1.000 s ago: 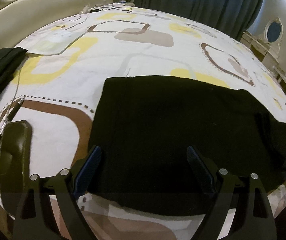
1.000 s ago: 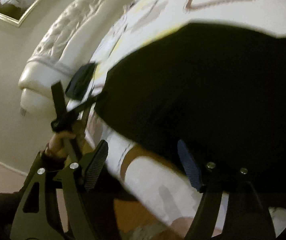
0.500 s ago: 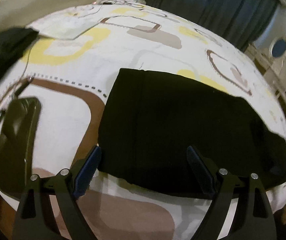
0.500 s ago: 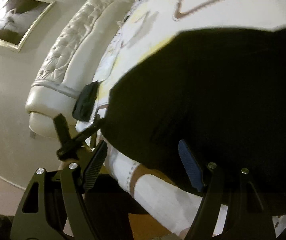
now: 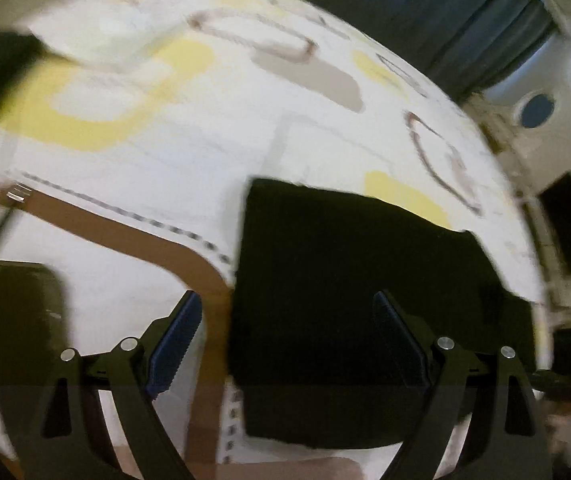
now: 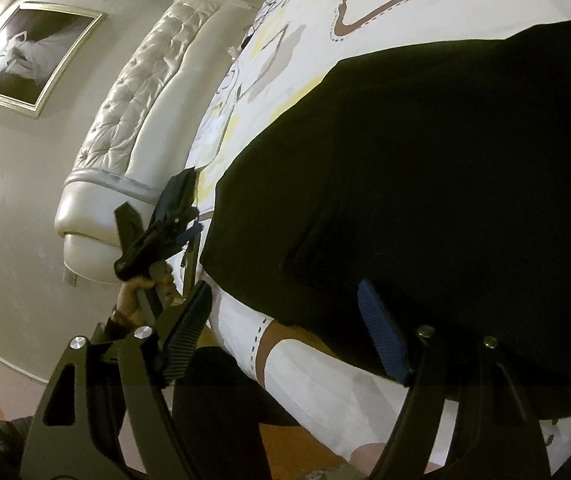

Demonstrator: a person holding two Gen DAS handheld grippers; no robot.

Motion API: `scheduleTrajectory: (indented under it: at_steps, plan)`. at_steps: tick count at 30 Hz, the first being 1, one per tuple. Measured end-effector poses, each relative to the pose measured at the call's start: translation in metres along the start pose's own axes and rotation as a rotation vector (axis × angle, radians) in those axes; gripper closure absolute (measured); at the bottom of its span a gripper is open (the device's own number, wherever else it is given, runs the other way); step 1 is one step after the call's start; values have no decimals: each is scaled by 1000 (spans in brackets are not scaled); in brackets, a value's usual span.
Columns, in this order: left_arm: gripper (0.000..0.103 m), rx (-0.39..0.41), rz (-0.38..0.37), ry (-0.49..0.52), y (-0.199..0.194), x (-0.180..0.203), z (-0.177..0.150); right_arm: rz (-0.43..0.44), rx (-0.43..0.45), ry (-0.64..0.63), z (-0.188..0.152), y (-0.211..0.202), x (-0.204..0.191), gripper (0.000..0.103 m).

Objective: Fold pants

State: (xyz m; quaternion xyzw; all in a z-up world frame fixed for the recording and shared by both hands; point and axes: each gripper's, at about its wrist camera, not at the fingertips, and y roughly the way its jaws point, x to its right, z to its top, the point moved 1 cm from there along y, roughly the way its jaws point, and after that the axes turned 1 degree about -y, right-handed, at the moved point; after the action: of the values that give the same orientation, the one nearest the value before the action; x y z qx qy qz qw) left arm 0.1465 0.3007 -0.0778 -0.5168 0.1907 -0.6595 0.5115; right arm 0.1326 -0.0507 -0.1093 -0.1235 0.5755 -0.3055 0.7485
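Black folded fabric pants [image 5: 349,280] lie flat on our patterned white bed sheet [image 5: 157,152]; L tool [image 5: 285,344] wide open, empty; R tool [image 6: 285,340] opening, nothing gripped.

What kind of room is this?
Most likely a bedroom. There is a big bed with a patterned bedspread and a padded headboard, dark curtains at the far side, and black pants lying on the bed.

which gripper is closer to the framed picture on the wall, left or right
Left. In the right wrist view the left gripper sits at the bed's headboard end, the side of the framed picture; the right gripper, jaws opening, is over the black pants.
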Motion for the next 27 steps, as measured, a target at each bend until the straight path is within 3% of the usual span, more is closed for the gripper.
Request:
scheduleTrajectory:
  at_steps: [5, 6, 7, 10, 15, 16, 19, 27]
  plan:
    - [18, -53, -118, -56, 10, -17, 8, 2, -6, 5, 3, 0, 0, 25]
    - [23, -52, -135, -58, 9, -17, 9, 3, -7, 7, 3, 0, 1, 25]
    - [37, -56, -166, -58, 8, -18, 9, 4, -8, 8, 3, 0, 1, 25]
    - [53, -103, -186, -37, 14, -18, 5, 7, -10, 13, 3, 0, 1, 25]
    - [62, -114, -215, -24, 16, -15, 3, 13, -13, 16, 3, 0, 1, 24]
    - [71, -119, -207, -10, 19, -13, 3, 14, -11, 18, 3, 0, 1, 24]
    - [87, -139, -197, 19, 24, -12, 3, 19, -10, 25, 2, 0, 0, 24]
    - [91, -105, -216, 4, 8, 2, 6, 36, -2, 41, 2, -2, 0, 24]
